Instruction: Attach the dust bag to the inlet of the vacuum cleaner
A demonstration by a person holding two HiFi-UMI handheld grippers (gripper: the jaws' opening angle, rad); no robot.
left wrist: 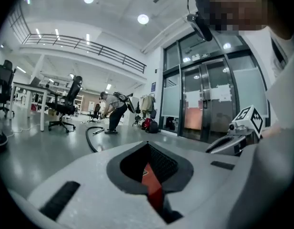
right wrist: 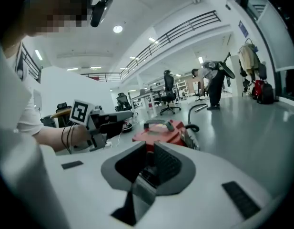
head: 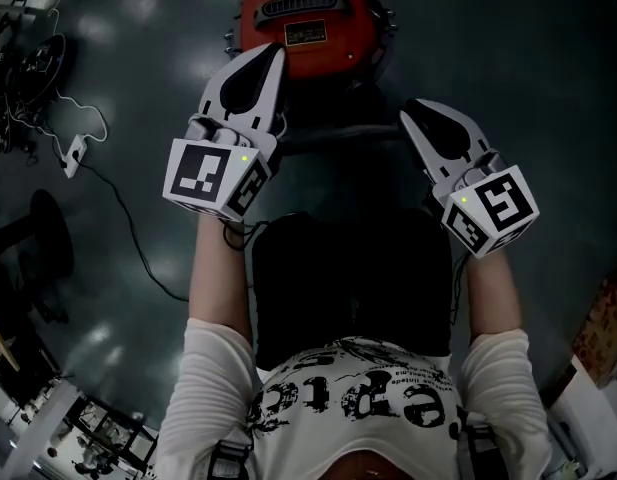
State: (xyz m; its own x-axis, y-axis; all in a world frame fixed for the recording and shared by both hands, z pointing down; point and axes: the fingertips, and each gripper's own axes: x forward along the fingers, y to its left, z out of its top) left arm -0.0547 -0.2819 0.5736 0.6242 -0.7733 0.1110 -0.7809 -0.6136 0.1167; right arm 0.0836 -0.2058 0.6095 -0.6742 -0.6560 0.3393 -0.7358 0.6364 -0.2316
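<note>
From the head view, I hold my left gripper [head: 272, 54] and right gripper [head: 414, 114] side by side above the dark floor [head: 138, 88]. The red vacuum cleaner [head: 308, 23] stands on that floor just past their tips.

In the left gripper view, my jaws meet at the tips, clenched on nothing.

In the right gripper view, my jaws are closing with a narrow slit between them and nothing in it. The vacuum cleaner [right wrist: 162, 130] lies straight ahead.

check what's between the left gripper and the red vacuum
Nothing visible: in the head view the left gripper overlaps the red vacuum, so no gap shows.
</note>
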